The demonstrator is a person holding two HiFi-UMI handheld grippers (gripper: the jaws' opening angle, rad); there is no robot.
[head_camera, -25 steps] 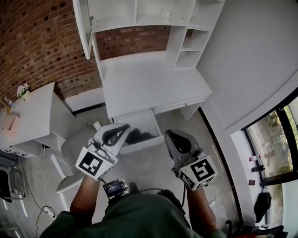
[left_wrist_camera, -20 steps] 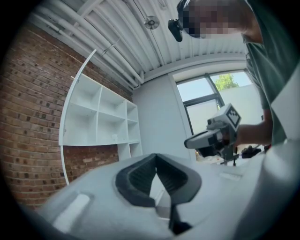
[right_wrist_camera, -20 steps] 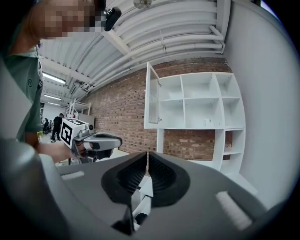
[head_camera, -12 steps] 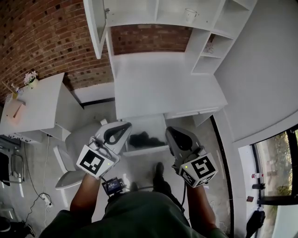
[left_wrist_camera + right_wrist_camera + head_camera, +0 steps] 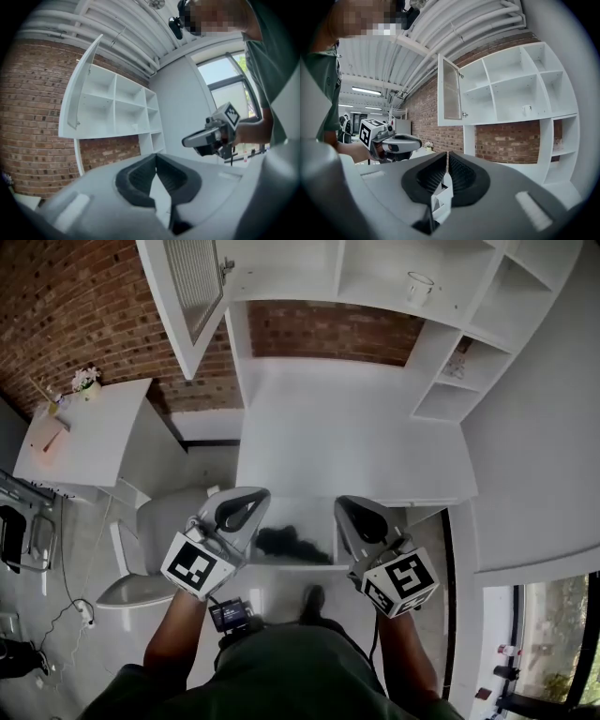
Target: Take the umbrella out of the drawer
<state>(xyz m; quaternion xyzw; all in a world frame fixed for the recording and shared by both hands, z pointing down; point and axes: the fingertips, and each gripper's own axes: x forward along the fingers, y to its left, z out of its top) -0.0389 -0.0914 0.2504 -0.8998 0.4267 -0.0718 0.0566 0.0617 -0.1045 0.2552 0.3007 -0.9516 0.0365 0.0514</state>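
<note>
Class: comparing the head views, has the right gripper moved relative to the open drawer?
Yes. The right gripper advanced alongside the drawer, from its front toward the desk edge.

Open drawer (image 5: pixel 314 532): entry from above is left free between the drawer front and the desk edge, though the rear part is overhung by the desk top (image 5: pixel 347 427) and the middle is taken up by the dark umbrella (image 5: pixel 284 542). Left flank: passage is narrowed by a white chair (image 5: pixel 155 531) set just beside the drawer. Overhead: an open cabinet door (image 5: pixel 192 282) is swung out above the desk's left corner, while the desk top is kept as free surface.
</note>
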